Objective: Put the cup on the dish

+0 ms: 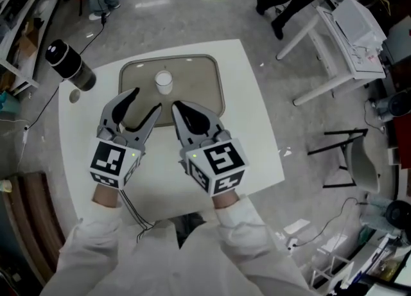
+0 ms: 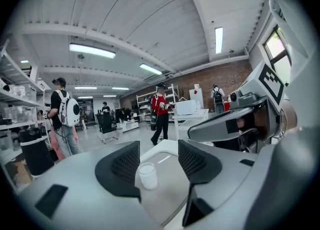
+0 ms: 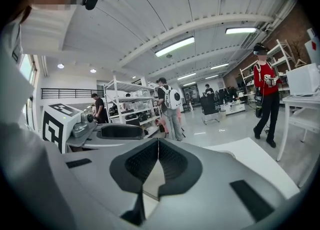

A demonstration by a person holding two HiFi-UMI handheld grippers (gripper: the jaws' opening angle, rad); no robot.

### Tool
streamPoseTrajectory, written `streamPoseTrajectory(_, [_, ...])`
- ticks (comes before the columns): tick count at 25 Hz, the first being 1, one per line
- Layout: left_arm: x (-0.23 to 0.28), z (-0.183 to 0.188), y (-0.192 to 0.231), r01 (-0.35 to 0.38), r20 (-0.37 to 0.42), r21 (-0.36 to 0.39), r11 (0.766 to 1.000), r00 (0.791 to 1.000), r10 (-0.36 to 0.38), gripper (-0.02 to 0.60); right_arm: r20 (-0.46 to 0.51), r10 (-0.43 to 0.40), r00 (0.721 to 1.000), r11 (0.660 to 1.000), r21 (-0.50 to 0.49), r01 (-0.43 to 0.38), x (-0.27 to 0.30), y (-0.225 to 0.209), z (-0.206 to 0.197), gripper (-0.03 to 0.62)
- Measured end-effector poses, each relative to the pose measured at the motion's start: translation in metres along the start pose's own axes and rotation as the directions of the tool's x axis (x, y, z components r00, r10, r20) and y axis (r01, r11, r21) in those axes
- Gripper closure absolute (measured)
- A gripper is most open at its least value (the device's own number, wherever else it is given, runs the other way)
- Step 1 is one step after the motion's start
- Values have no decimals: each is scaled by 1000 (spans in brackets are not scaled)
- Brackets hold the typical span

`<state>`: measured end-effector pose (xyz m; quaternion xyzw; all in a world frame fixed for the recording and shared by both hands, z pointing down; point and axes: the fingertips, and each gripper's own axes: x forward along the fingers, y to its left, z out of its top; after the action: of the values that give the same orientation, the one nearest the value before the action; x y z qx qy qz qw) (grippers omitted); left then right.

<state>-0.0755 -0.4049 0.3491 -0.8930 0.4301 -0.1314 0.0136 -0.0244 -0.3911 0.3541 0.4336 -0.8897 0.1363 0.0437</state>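
Observation:
A small white cup (image 1: 164, 81) stands upright on the tan dish (image 1: 205, 73), a flat tray at the far side of the white table (image 1: 257, 134). My left gripper (image 1: 146, 99) hovers over the tray's near edge, open and empty. In the left gripper view the cup (image 2: 147, 175) shows between the jaws but well beyond them, on the tray (image 2: 172, 186). My right gripper (image 1: 176, 106) is beside the left one, shut with nothing in it. In the right gripper view its tips (image 3: 158, 144) meet and a strip of tray (image 3: 150, 180) shows below them.
A black cylinder (image 1: 69, 65) stands at the table's far left corner, with a small round lid (image 1: 75, 96) beside it. Another white table (image 1: 334, 38) and a black stand (image 1: 340, 153) are to the right. People (image 2: 160, 112) walk in the background.

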Motion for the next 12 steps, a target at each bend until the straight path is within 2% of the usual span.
streamPoseTrajectory(4, [-25, 20, -22, -30, 38, 14, 999, 999, 29, 383, 29, 26, 999, 999, -20, -25, -27, 15, 12, 580])
streamPoseTrajectory(12, [-83, 40, -72, -83, 90, 6, 997, 993, 82, 534, 72, 88, 994, 993, -84, -82, -86, 56, 26, 580])
